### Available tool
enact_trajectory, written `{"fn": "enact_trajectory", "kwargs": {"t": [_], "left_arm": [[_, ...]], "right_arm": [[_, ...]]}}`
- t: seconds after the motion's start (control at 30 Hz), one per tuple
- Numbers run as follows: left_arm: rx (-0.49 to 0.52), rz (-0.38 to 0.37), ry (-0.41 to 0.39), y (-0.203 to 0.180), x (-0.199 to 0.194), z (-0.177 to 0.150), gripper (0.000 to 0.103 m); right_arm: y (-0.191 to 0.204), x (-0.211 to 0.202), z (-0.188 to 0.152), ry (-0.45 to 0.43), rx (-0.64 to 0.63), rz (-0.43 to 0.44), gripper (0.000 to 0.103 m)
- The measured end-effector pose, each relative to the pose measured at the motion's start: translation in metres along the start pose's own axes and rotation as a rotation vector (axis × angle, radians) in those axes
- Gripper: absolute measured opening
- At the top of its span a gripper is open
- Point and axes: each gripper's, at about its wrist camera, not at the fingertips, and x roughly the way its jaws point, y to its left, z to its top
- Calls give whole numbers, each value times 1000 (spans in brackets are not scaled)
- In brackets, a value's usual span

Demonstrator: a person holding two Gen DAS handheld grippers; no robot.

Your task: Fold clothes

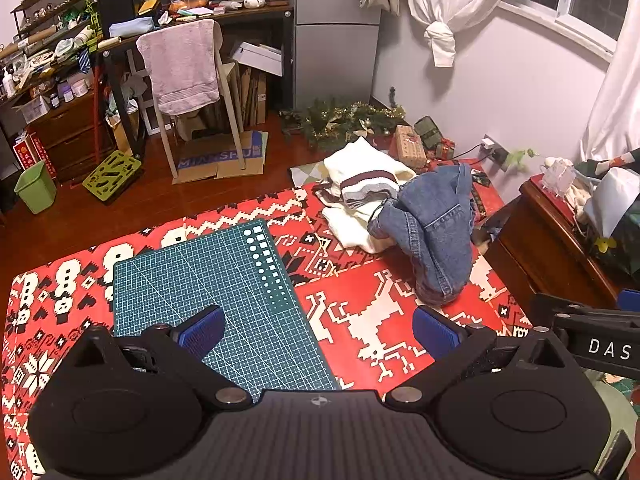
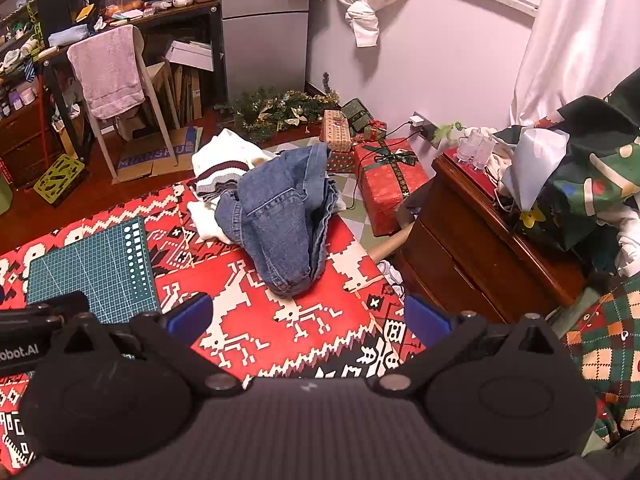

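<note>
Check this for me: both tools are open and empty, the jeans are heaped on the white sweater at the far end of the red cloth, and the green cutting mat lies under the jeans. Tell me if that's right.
Not quite. The cutting mat lies apart from the jeans, nearer the left tool, with red cloth between them, as the left wrist view shows. The rest holds: both tools, the right tool included, are open and empty, and the jeans lie on the white sweater.

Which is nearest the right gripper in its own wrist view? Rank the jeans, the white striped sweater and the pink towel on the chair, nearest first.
From the open right gripper:
1. Jeans, crumpled on the red cloth straight ahead.
2. White striped sweater, just behind the jeans, slightly left, partly under them.
3. Pink towel, draped over the chair across the floor, far left.
</note>
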Motion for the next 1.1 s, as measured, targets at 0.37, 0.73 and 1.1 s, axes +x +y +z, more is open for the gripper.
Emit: {"fn": "enact_trajectory", "kwargs": {"t": [0.37, 0.73, 1.1], "left_arm": [[4, -9, -9, 1, 0, -2, 100], [7, -3, -16, -2, 1, -4, 100], [11, -10, -18, -2, 2, -3, 100]], "right_arm": [[-2, -2, 1, -4, -1, 5, 103], [1, 1, 1, 3, -6, 7, 103], [3, 1, 2, 3, -8, 12, 103]]}}
